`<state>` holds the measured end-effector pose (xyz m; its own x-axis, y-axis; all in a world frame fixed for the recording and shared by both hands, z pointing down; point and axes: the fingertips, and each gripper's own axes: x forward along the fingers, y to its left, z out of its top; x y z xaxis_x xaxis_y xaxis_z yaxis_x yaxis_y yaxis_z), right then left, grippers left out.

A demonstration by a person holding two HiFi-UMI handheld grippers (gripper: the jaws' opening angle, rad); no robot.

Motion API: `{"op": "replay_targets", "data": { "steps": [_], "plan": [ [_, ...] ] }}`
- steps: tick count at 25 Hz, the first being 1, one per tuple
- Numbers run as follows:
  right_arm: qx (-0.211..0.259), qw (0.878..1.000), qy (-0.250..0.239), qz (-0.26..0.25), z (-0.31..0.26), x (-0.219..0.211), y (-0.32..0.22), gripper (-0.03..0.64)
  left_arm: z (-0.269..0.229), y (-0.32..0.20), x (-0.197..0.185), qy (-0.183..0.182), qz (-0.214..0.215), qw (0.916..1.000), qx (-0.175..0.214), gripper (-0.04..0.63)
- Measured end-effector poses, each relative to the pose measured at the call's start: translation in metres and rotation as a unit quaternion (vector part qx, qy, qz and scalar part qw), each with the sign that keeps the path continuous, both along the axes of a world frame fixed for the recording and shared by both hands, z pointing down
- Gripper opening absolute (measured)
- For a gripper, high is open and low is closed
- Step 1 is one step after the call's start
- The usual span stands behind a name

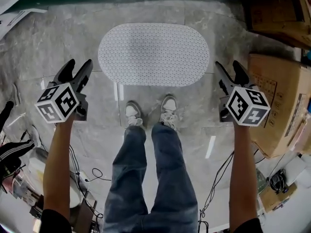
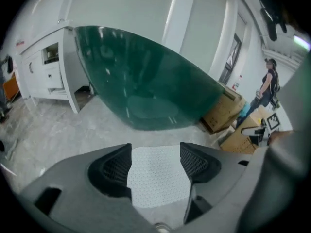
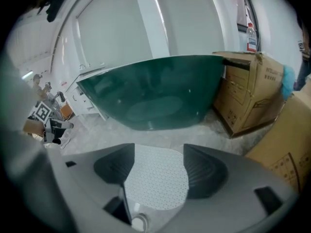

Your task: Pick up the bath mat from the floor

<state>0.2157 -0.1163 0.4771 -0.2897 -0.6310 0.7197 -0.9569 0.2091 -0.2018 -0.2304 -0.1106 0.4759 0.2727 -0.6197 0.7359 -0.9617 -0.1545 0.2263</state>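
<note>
A white oval bath mat (image 1: 153,54) with fine dots lies flat on the grey marble floor (image 1: 58,42), just beyond the person's shoes. My left gripper (image 1: 78,68) hangs in the air left of the mat's near edge, its jaws apart and empty. On the other side my right gripper (image 1: 230,69) is held the same way, open with nothing in it. In the left gripper view the bath mat (image 2: 156,174) shows far below between the jaws of the left gripper (image 2: 155,160). The right gripper view frames the bath mat (image 3: 156,178) between the jaws of the right gripper (image 3: 158,165).
A dark green bathtub (image 2: 146,84) stands beyond the mat. Cardboard boxes (image 1: 279,106) crowd the right side. White cabinets (image 2: 43,69) stand at the left. Cables and gear (image 1: 22,164) lie behind the feet. The person's shoes (image 1: 150,111) are next to the mat's near edge.
</note>
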Motion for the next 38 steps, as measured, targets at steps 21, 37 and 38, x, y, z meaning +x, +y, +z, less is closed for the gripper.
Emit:
{"op": "replay_targets", "data": {
  "steps": [21, 37, 38],
  "plan": [
    [-0.036, 0.999, -0.017, -0.027, 0.137, 0.006, -0.003, 0.333, 0.123, 0.007, -0.008, -0.018, 0.005, 0.9998, -0.010, 0.348],
    [-0.011, 0.999, 0.033, -0.016, 0.271, 0.012, -0.004, 0.351, 0.282, -0.004, -0.044, -0.016, 0.021, 0.9996, -0.003, 0.383],
    [-0.013, 0.999, 0.032, -0.014, 0.281, 0.013, -0.004, 0.351, 0.289, -0.004, -0.049, -0.017, 0.016, 0.9997, -0.004, 0.383]
  ]
}}
